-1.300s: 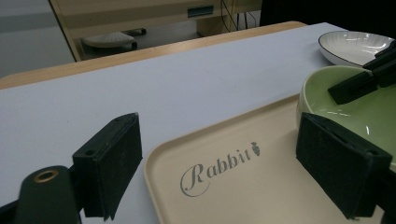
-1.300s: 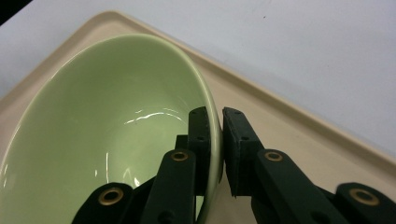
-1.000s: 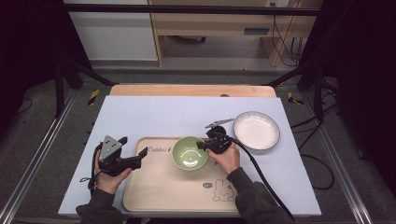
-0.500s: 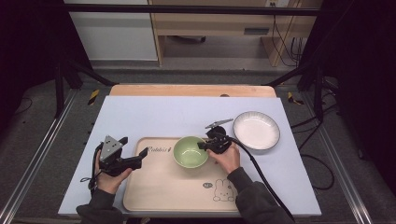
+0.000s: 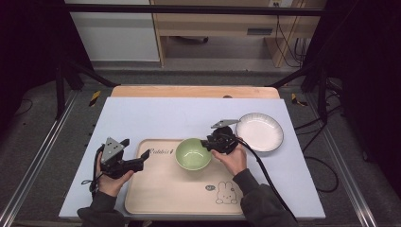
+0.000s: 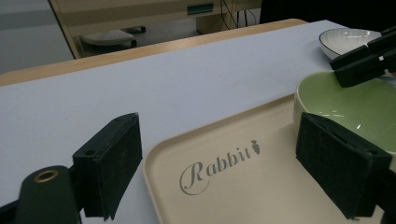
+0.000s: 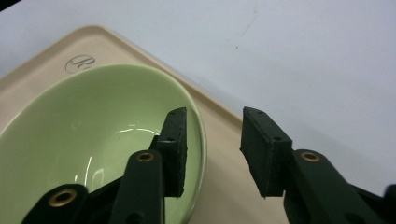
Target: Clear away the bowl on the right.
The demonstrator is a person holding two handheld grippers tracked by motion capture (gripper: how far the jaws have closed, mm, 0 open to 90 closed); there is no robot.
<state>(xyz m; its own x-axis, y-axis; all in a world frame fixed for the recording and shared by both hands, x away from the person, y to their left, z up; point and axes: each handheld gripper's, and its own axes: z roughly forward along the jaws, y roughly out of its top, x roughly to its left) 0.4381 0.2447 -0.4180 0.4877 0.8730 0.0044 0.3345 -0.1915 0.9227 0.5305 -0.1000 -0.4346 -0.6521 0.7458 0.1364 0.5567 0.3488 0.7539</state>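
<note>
The round pale green ceramic bowl (image 5: 193, 153) sits centre frame on the beige rabbit-printed tray (image 5: 161, 194); the right gripper (image 7: 212, 147) straddles its rim, jaws apart; the left gripper (image 6: 219, 158), lower left, gapes released over the tray's edge.

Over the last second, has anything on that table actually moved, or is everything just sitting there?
Almost nothing has moved. The right claw stays at the green bowl, jaws open astride its rim: one inside, one outside. The bowl sits where it was on the tray. The left claw still hovers open at the tray's left edge, and the white plate is untouched.
</note>
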